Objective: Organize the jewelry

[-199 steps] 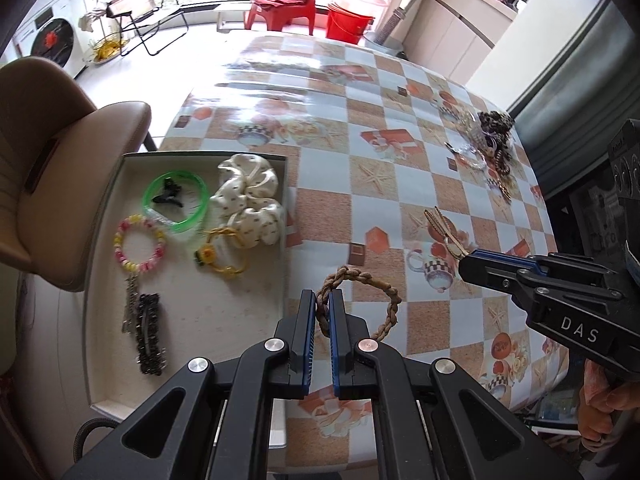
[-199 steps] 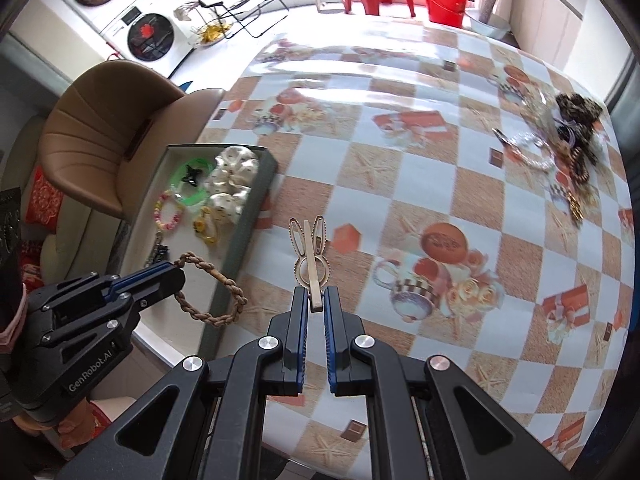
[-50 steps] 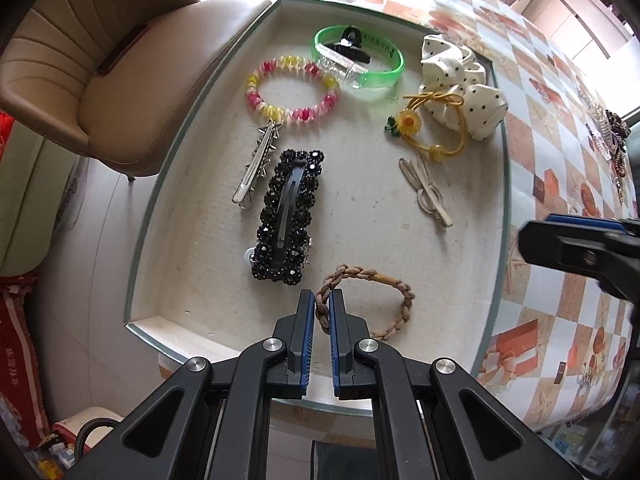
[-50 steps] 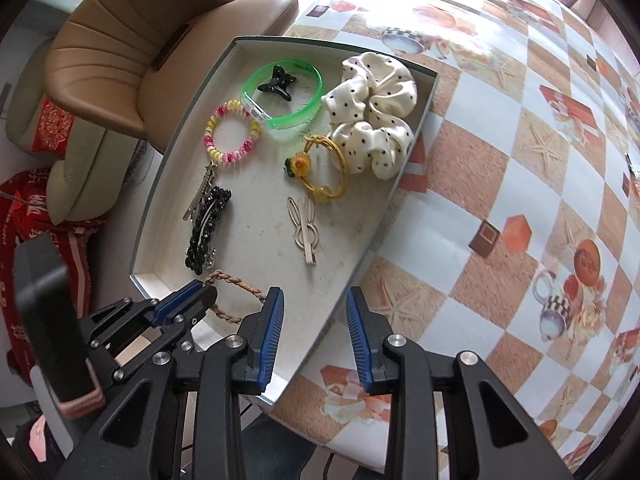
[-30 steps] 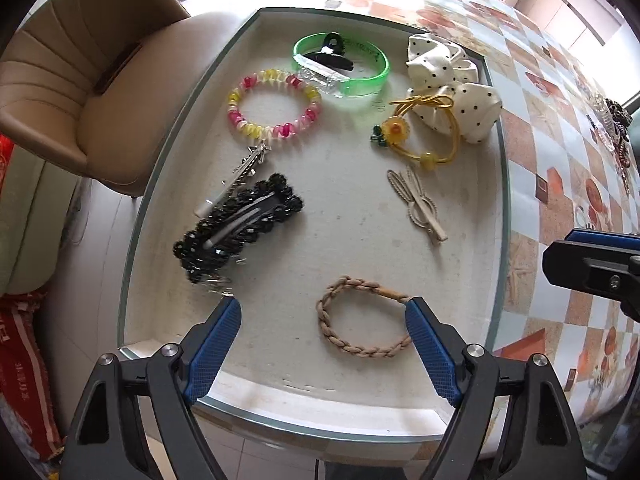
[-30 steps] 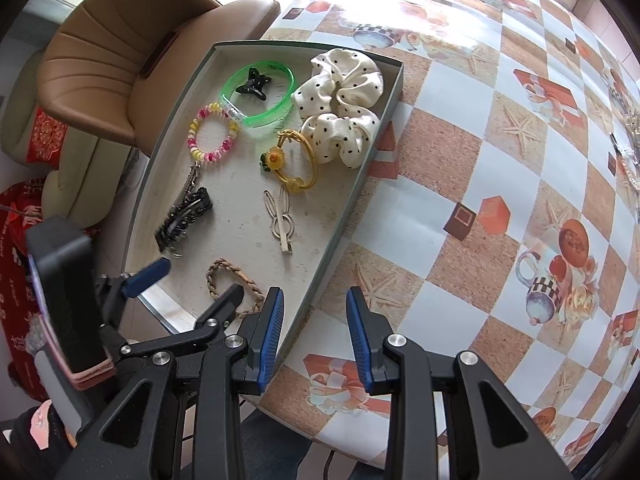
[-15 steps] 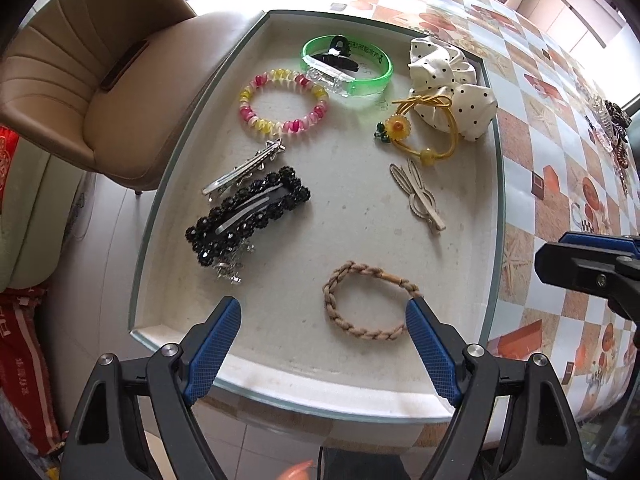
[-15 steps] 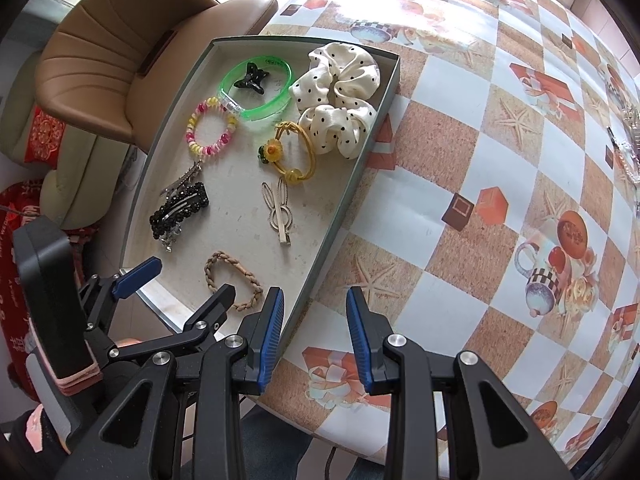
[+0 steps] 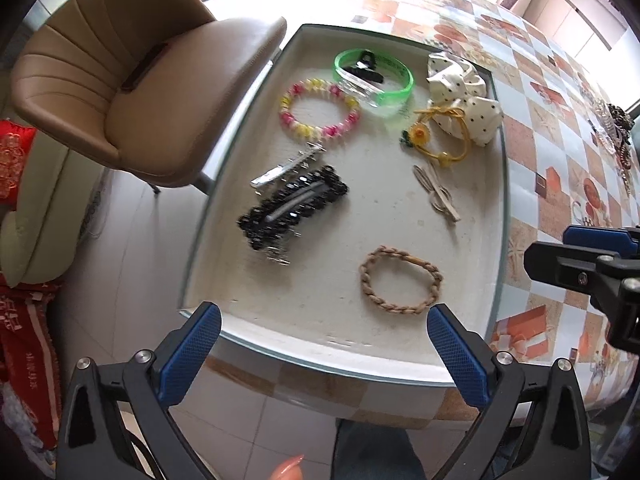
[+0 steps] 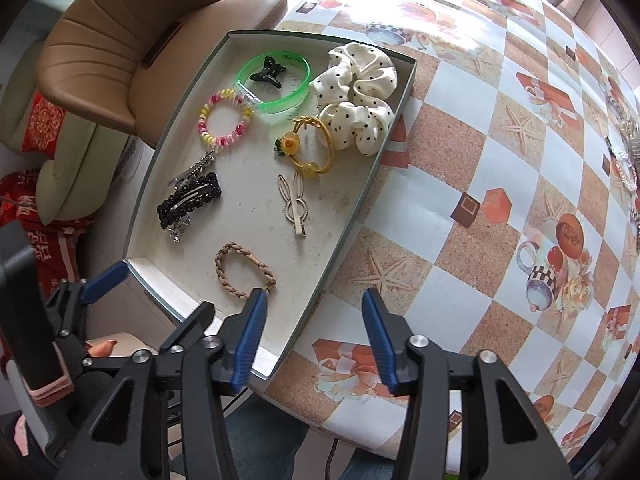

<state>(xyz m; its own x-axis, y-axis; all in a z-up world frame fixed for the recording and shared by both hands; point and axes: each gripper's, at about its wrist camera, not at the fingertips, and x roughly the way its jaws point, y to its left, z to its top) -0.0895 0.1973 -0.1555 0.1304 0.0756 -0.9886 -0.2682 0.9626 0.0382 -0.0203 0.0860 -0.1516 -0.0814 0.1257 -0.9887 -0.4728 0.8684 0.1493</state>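
Observation:
A grey tray (image 9: 505, 216) (image 10: 362, 200) at the table's near corner holds a braided tan bracelet (image 9: 400, 280) (image 10: 244, 270), a rabbit-ear clip (image 9: 438, 196) (image 10: 295, 204), a black beaded clip (image 9: 294, 210) (image 10: 188, 200), a silver clip, a pink-yellow bead bracelet (image 9: 318, 110), a green bangle with a black claw clip (image 10: 274, 76), a yellow flower tie (image 10: 308, 152) and a polka-dot scrunchie (image 10: 356, 96). My left gripper (image 9: 324, 354) is open and empty just before the tray's near edge. My right gripper (image 10: 312, 332) is open and empty over the tray's right corner.
A tan chair (image 9: 132, 80) stands left of the tray. A pile of more jewelry (image 9: 616, 132) lies at the table's far right edge. The checkered tablecloth (image 10: 500, 168) stretches right of the tray. Floor lies beyond the table's near edge.
My left gripper opened and let the braided bracelet lie in the tray, then drew back toward the near edge. The black beaded clip was knocked askew. My right gripper opened wider.

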